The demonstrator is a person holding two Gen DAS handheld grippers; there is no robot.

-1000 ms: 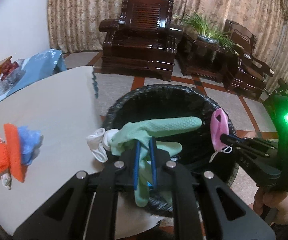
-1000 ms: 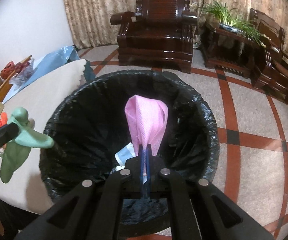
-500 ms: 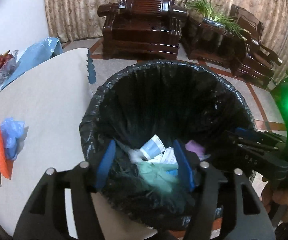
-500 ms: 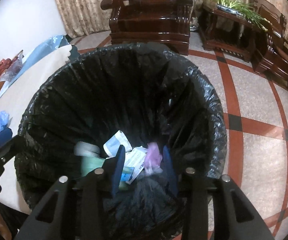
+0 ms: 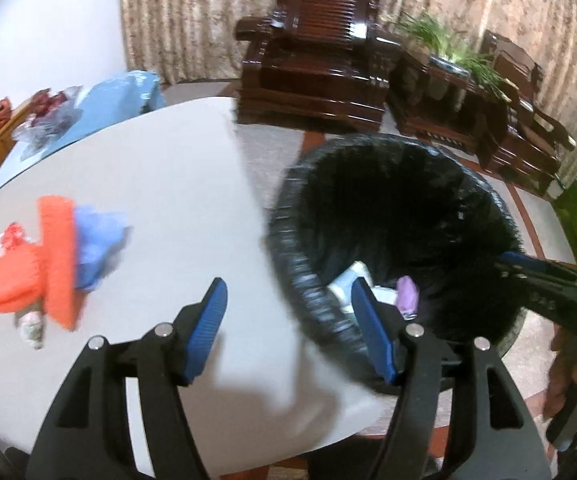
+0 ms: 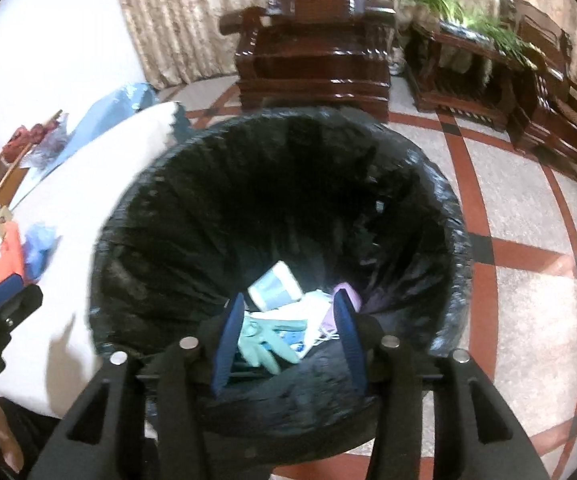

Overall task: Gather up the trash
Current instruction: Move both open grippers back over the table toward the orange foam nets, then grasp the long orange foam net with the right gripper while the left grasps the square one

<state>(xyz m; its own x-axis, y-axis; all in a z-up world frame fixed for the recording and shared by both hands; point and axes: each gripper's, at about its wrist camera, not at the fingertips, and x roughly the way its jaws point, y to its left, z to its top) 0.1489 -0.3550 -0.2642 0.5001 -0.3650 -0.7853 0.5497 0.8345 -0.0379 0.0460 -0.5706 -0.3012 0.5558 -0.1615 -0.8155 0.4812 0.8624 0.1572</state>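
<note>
A black-lined trash bin stands beside a white table. At its bottom lie a green rubber glove, a pink mask and white paper scraps. My right gripper hangs over the bin's near rim, its jaws opening with nothing pinched between them. My left gripper straddles the table's edge and the bin's left rim, jaws opening and empty. On the table's left lies a pile of trash: an orange cloth, a blue crumpled bag and a small wrapper.
Dark wooden armchairs and a side table with a green plant stand behind the bin on a tiled floor. A blue bag and red items lie at the table's far side.
Both grippers opened; the green glove and the pink mask dropped into the bin. My left gripper then swung left, from over the bin to the table's edge.
</note>
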